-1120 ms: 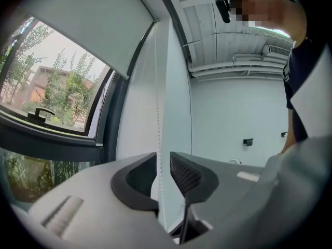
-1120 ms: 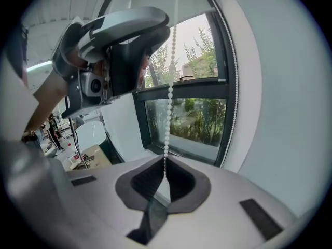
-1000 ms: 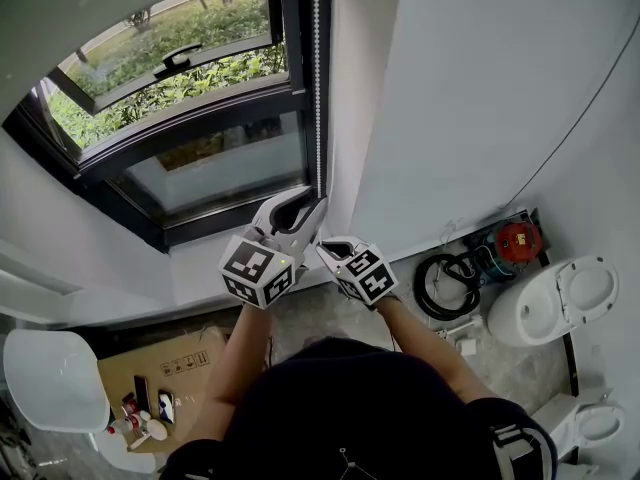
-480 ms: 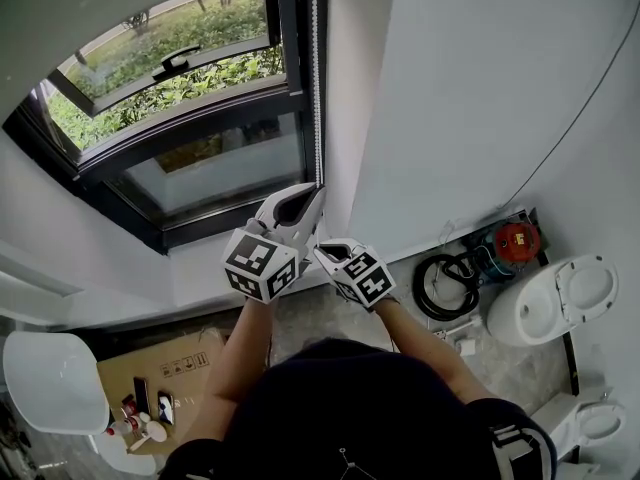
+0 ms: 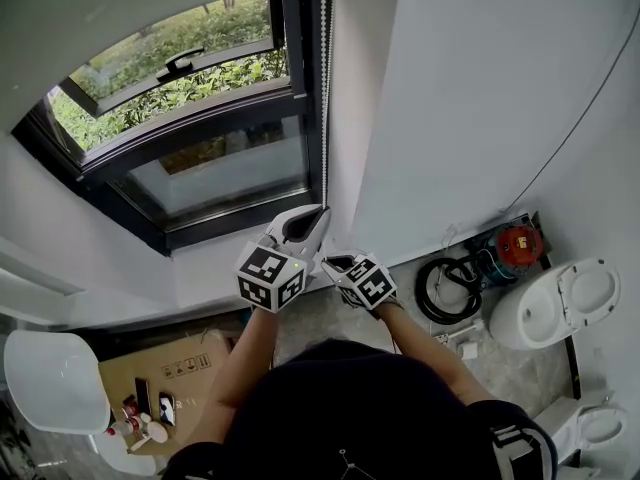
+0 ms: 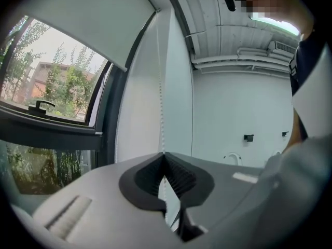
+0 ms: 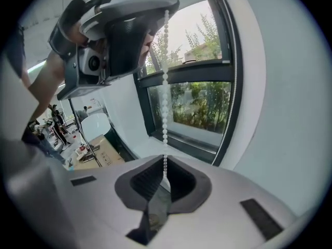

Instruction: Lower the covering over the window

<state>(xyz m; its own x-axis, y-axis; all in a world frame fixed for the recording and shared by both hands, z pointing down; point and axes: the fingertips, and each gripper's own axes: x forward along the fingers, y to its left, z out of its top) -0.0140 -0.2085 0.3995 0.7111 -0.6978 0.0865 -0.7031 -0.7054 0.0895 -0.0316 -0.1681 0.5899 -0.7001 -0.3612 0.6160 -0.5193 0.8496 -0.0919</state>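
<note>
Blind [image 6: 88,19] is sitting high, covering only the top of the window [image 5: 200,163]; most of the glass below its bottom edge is showing greenery. Bead chain [image 5: 323,88] is hanging straight down along the window's right frame, beside the white wall [image 5: 470,98]. Both grippers are clamping this chain, 1 above the other. Left gripper [image 5: 318,211] is pointing about level with jaws pressed together, and the chain is running up out of its ribbed pads. Right gripper [image 5: 327,261] is sitting just below it and slightly to the right, tilting downward, jaws clenched on the same chain. In the right gripper view the beads are running straight from its pads up into the left gripper overhead. The 2 marker cubes are sitting close together. On the floor: toilet [image 5: 560,308] at right, coiled hose [image 5: 445,288] near the wall, cardboard box [image 5: 165,363] at lower left.
</note>
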